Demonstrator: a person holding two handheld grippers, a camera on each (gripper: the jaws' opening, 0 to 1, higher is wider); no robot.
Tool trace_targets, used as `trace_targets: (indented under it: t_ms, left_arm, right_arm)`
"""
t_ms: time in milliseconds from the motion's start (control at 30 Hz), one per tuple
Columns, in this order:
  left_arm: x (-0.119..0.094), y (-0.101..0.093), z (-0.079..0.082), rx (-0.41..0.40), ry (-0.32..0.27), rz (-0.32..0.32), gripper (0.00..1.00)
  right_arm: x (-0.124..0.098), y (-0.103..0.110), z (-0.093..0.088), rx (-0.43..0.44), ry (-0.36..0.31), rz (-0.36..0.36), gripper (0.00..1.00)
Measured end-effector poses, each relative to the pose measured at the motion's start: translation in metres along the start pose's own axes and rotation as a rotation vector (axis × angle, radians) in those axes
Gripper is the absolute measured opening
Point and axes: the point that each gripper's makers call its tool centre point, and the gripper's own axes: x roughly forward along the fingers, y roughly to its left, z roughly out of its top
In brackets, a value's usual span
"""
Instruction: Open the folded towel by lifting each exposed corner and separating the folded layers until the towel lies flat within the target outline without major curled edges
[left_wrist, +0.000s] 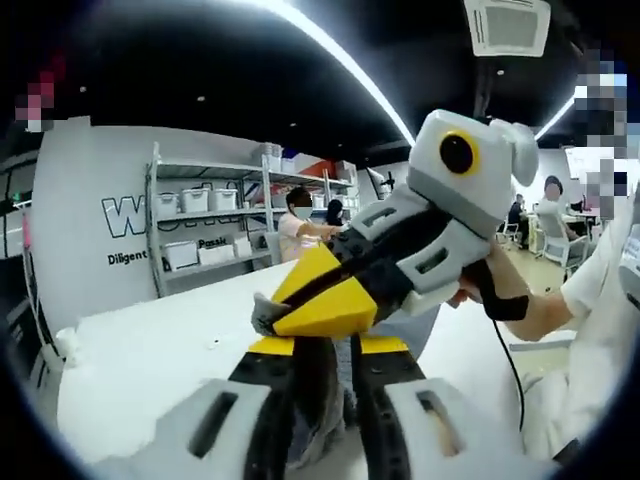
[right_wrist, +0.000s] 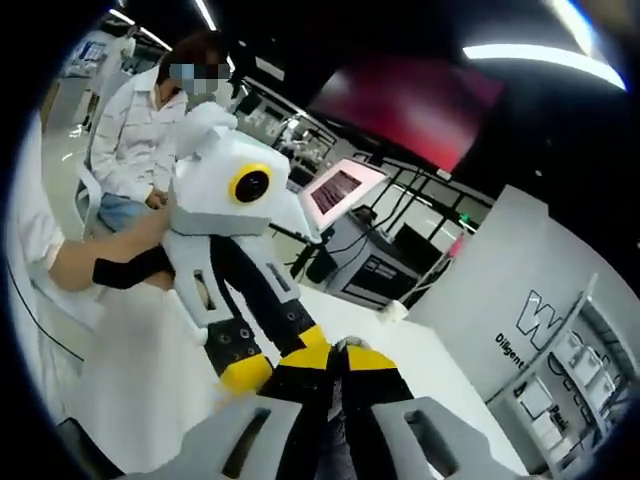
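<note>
Holding the grey towel (left_wrist: 322, 400) up off the white surface (left_wrist: 150, 350), we have both sets of tongs closed on it. In the left gripper view the left tongs (left_wrist: 322, 352) pinch a bunched strip of cloth between their black jaws with yellow tips. Just beyond, the right tongs (left_wrist: 275, 315) clamp a small grey tuft of the same cloth, nearly touching ours. In the right gripper view the right tongs (right_wrist: 340, 365) grip grey fabric (right_wrist: 340, 420) too, with the left tongs (right_wrist: 262, 372) just beside them.

The towel looks soft, light and limp; we judge it will sag and fold wherever it is unsupported, so corners and edge hems are the places to hold, not the gathered middle. The jaws are hard plastic, the surface smooth and matte. Farther off stand metal shelves (left_wrist: 205, 225) with white bins.
</note>
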Motion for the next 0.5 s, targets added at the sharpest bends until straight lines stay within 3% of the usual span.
trace_targets:
  t_ms: [167, 267, 300, 367, 500]
  left_arm:
    - [0.002, 0.0, 0.009, -0.021, 0.001, -0.05, 0.07]
    - [-0.002, -0.007, 0.007, -0.008, -0.023, -0.061, 0.04]
    - [-0.001, -0.007, 0.005, -0.005, -0.014, -0.067, 0.04]
    - [-0.003, -0.009, 0.001, 0.066, 0.029, -0.08, 0.04]
    - [-0.007, -0.01, 0.005, 0.083, 0.016, -0.091, 0.04]
  right_arm:
    - [-0.005, -0.008, 0.007, 0.01, -0.04, -0.035, 0.0]
    - [-0.008, -0.003, 0.008, 0.051, -0.074, 0.017, 0.0]
    - [-0.008, 0.003, 0.007, 0.065, -0.095, 0.055, 0.0]
    - [-0.012, 0.003, 0.001, 0.136, -0.114, 0.065, 0.0]
    - [-0.03, -0.001, 0.002, 0.236, -0.222, 0.063, 0.15]
